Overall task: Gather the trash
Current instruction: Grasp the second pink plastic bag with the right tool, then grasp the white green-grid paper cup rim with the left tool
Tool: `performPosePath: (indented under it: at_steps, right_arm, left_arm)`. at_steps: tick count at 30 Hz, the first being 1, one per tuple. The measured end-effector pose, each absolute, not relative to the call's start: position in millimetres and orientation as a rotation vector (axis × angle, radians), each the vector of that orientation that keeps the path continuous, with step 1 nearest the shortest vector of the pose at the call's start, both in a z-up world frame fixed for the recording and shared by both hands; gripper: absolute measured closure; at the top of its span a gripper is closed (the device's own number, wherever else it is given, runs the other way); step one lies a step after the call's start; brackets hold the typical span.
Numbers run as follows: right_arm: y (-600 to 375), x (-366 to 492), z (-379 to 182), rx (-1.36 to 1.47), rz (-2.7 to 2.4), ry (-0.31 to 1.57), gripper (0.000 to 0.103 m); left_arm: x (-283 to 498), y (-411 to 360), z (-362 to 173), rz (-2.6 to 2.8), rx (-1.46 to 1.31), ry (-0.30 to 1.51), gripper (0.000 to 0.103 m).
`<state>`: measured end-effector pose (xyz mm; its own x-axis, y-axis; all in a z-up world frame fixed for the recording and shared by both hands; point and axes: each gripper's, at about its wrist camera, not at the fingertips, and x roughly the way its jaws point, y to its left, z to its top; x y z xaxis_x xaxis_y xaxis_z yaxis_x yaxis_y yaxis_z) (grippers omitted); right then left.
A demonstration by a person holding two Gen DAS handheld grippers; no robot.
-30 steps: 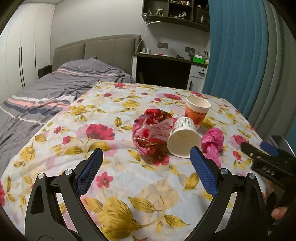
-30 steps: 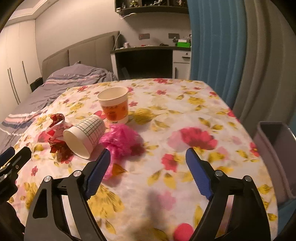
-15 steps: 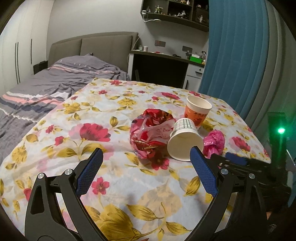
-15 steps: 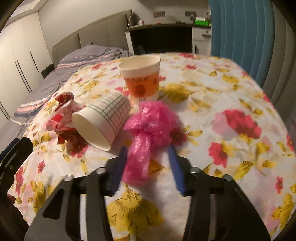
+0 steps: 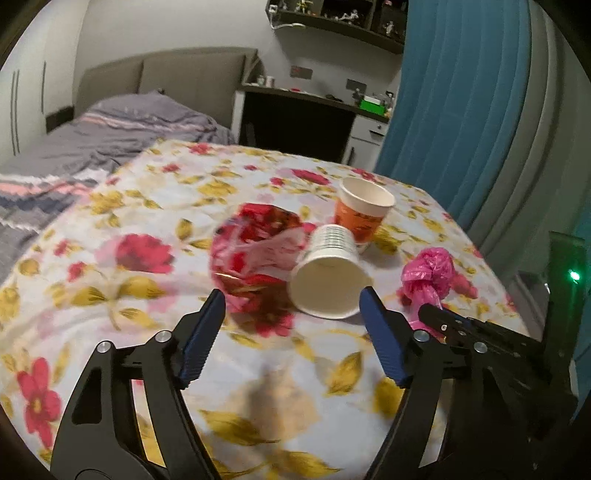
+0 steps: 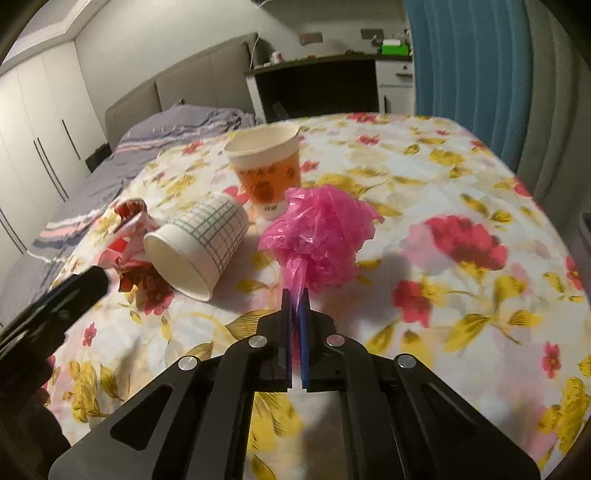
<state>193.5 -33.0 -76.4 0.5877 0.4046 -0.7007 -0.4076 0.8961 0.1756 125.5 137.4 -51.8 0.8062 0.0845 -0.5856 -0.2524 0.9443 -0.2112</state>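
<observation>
1. Left wrist view: left gripper spread wide at frame bottom, grasping nothing, lined up on the tipped checked cup at centre, likely its next pickup.
2. Right wrist view: right gripper clenched on the pink plastic bag by its twisted tail, centre frame, an easy handle for lifting.

Red wrapper sits half hidden behind the tipped cup; shelf figurines too small to identify.
</observation>
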Motion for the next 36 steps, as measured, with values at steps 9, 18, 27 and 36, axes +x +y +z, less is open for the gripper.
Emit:
performPosePath:
  at_steps: [9,18,27,36]
  right_arm:
    - [-69,178,-57,0.018,0.430,0.738,0.099]
    - [-89,175,-55,0.048,0.418,0.730,0.099]
    - [-99,172,-56,0.044,0.417,0.729,0.099]
    - [-102,170,-55,0.043,0.419,0.724,0.099]
  left_arm:
    - [156,108,-61,0.130,-0.294,0.661,0.039]
    - [185,97,-68,0.131,-0.306,0.705,0.054]
    - [206,91,-79,0.147,-0.292,0.746,0.090]
    - [203,84,-79,0.122,-0.277,0.727,0.101]
